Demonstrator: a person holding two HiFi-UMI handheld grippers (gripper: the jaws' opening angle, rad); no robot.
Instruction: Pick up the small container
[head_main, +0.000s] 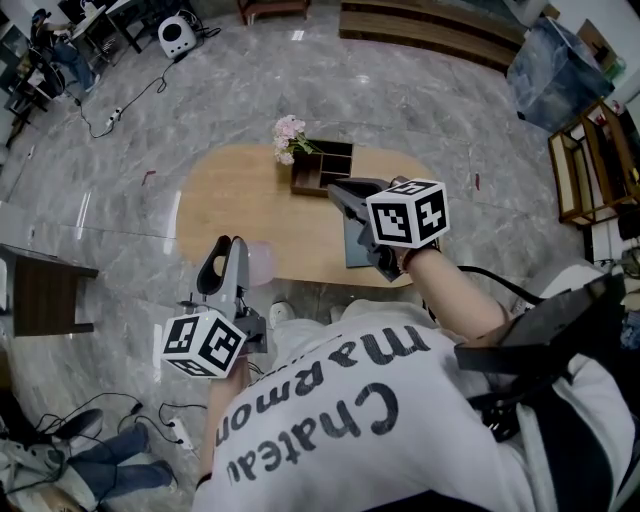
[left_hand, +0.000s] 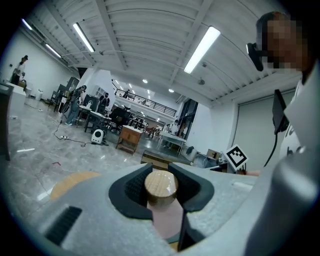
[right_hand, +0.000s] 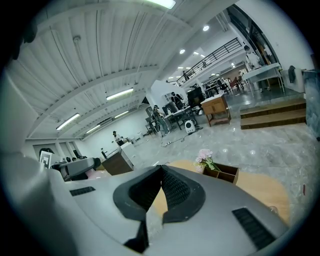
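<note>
Near the wooden table, the small container is clamped by the left gripper; the right gripper is closed, empty.

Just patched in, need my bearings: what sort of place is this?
Likely a large open-plan lab or workshop hall: polished grey marble floor, rows of work desks with equipment, and a railed upper walkway under long ceiling strip lights.

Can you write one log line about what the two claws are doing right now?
left claw: shut on small container | right claw: shut, empty, above table | wooden box: on table, untouched
</note>
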